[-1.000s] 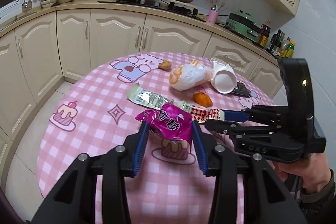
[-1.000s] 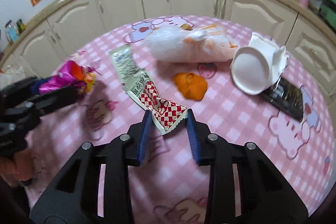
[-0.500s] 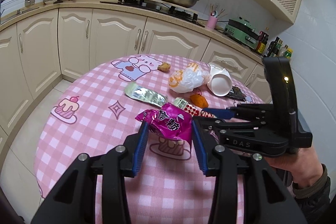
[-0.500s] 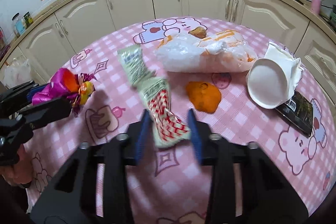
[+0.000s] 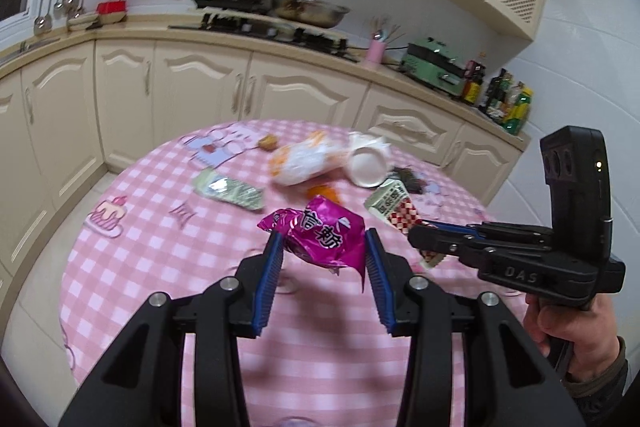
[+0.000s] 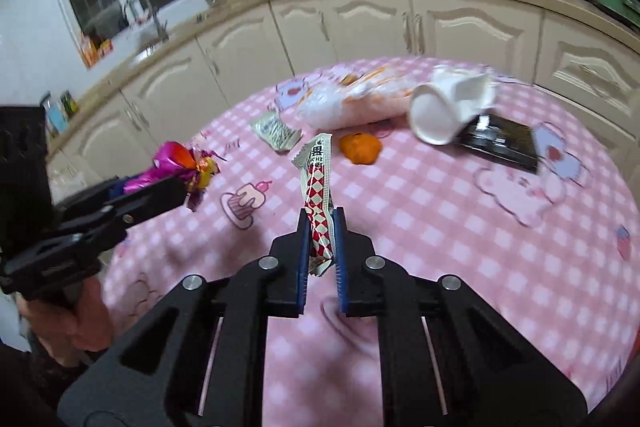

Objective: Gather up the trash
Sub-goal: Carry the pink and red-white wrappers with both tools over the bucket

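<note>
**Two wrappers in our grippers, more trash on the worktop**

Nearest to us, our left gripper [image 5: 324, 255] is clamped on a crumpled magenta snack wrapper [image 5: 320, 237], which sits between the blue pads and is held clear above the pink checked worktop [image 5: 160, 267]. At 3 o'clock of it in the left wrist view, our right gripper [image 6: 322, 239] is pinched together on a long red-and-white checked wrapper [image 6: 318, 195]. That wrapper stands up out of the narrow gap between the jaws, its pale printed end tipped toward 12 o'clock, and it too hangs off the cloth. From the right wrist camera the left gripper shows at 9 o'clock, with the magenta wrapper poking out past its tip.

Farther out on the worktop lies the remaining trash. A silver-green foil packet [image 6: 276, 131] lies flat at about 11 o'clock of the checked wrapper. An orange peel lump [image 6: 360, 148] sits at about 1 o'clock, just beyond the wrapper's tip. Behind it a white plastic bag with orange print [image 6: 352, 101] lies on its side, and a tipped white paper cup [image 6: 436, 115] is next to it at 3 o'clock, its mouth facing us. A dark flat packet [image 6: 504, 143] lies just beside the cup; we cannot tell whether the two touch. A small brown scrap [image 5: 267, 143] rests at the far edge, beyond the bag.
</note>
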The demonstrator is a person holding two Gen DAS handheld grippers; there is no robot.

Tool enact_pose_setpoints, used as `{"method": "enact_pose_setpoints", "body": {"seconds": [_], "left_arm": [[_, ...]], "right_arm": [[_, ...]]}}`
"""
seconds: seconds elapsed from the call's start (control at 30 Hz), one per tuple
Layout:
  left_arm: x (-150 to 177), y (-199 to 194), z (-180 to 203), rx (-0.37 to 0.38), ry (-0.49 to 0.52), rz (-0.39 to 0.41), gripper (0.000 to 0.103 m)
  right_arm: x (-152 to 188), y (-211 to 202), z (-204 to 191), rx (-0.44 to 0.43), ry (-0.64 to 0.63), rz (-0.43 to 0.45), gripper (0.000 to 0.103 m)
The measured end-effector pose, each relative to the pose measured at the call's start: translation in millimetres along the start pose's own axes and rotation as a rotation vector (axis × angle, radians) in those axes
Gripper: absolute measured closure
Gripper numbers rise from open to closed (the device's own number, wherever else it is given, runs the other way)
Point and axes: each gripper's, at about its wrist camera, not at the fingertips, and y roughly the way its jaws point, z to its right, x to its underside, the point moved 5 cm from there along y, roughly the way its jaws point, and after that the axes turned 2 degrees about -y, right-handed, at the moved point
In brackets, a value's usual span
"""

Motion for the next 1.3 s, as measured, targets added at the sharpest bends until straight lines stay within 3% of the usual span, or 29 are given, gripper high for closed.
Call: {"method": "enact_pose_setpoints", "body": {"seconds": [0.4,0.73,1.0,1.3], "left_arm": [[-4.7,-16.4,132.1,0.143,0.158,0.04,0.062],[21.3,1.4,263.6,0.294,0.301,-0.001,0.062],[68.7,43.3,359.1,0.407,0.411,-0.112,0.062],[149.6,120.4,421.5,0.437,0.514,-0.339,0.062]], "right_arm": [[32.8,-126.8,64.9,0.079,0.148,0.192,0.091],[97.1,-231.7,150.7,0.265,0.316,0.29,0.091],[175.7,-286.1,226.9,0.391,0.51,0.308,0.091],[258.0,-271.1,301.9,0.41,0.724,0.224,0.091]]}}
